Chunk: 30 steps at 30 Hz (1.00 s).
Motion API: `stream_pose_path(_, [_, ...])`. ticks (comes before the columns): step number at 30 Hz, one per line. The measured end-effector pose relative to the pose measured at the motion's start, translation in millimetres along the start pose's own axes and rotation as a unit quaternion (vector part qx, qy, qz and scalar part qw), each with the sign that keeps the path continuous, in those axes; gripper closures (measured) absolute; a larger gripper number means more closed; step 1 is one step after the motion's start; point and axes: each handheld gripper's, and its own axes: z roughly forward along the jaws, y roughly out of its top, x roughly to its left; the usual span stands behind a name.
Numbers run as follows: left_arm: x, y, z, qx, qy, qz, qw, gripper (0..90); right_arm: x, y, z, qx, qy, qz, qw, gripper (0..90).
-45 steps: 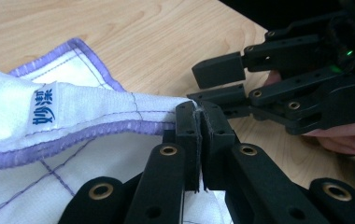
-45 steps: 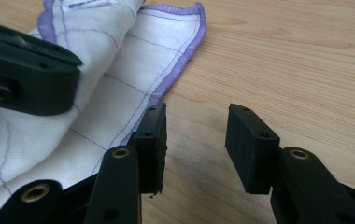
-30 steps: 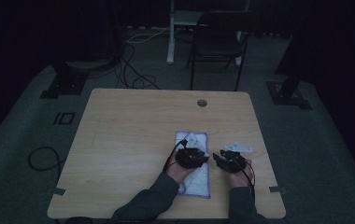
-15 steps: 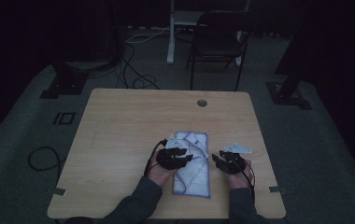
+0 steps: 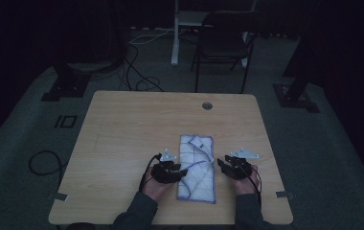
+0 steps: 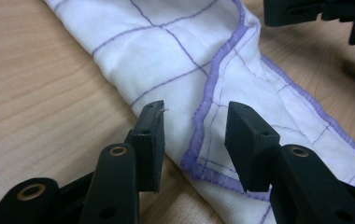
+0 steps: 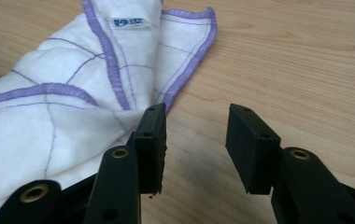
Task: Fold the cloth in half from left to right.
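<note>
A white cloth with purple grid lines and a purple hem lies folded into a long strip on the wooden table. My left gripper sits at the strip's left edge, near its front end. Its jaws have just been opening, and in the left gripper view they stand apart, with the cloth's hem seen in the gap and neither pad pressing on it. My right gripper rests just right of the cloth, open. In the right gripper view bare wood lies between its jaws, and the cloth lies beside the left jaw.
A round cable hole sits near the table's far edge. Beyond the table stand a dark chair and stand bases, with cables on the floor. The other gripper crosses the top right of the left gripper view.
My left gripper has moved left off the top of the cloth to its left edge, slightly toward me. The cloth now lies uncovered as a flat strip. The right gripper stayed put.
</note>
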Motion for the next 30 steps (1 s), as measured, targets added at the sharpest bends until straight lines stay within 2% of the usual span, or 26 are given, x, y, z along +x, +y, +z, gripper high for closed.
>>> stream_pose_path(3, [-2.6, -0.6, 0.6, 0.002, 0.002, 0.004, 1.0, 62.4, 1.5, -1.3, -3.5, -0.002, 0.001, -0.002, 1.0, 58.3])
stream_pose_path(7, [-7.5, -0.4, -0.4, 0.006, 0.002, 0.015, 0.9999, 79.2, 0.9, -2.0, -7.9, -0.008, 0.001, 0.0, 1.0, 58.2])
stream_pose_path(10, [-11.2, -0.4, -2.5, 0.004, -0.001, 0.02, 0.9998, 85.2, 1.6, -2.6, -10.4, -0.01, 0.004, 0.003, 0.9999, 58.3])
stream_pose_path(14, [-18.1, 0.6, -6.5, -0.006, -0.008, 0.027, 0.9996, 85.7, 5.5, -3.6, -13.6, -0.012, 0.008, 0.0, 0.9999, 58.0])
stream_pose_path(20, [-27.5, 2.4, -10.4, -0.013, -0.002, 0.045, 0.9989, 84.6, 11.9, -6.2, -16.5, -0.009, 0.017, -0.007, 0.9998, 57.8])
stream_pose_path(26, [-35.3, -0.5, -9.4, -0.011, -0.027, 0.045, 0.9986, 85.6, 12.2, -7.1, -17.7, -0.009, 0.017, -0.004, 0.9998, 57.7])
stream_pose_path(30, [-47.1, 0.6, -6.4, -0.011, -0.059, 0.052, 0.9968, 85.4, 12.7, -7.2, -17.8, -0.008, 0.018, -0.004, 0.9998, 57.7])
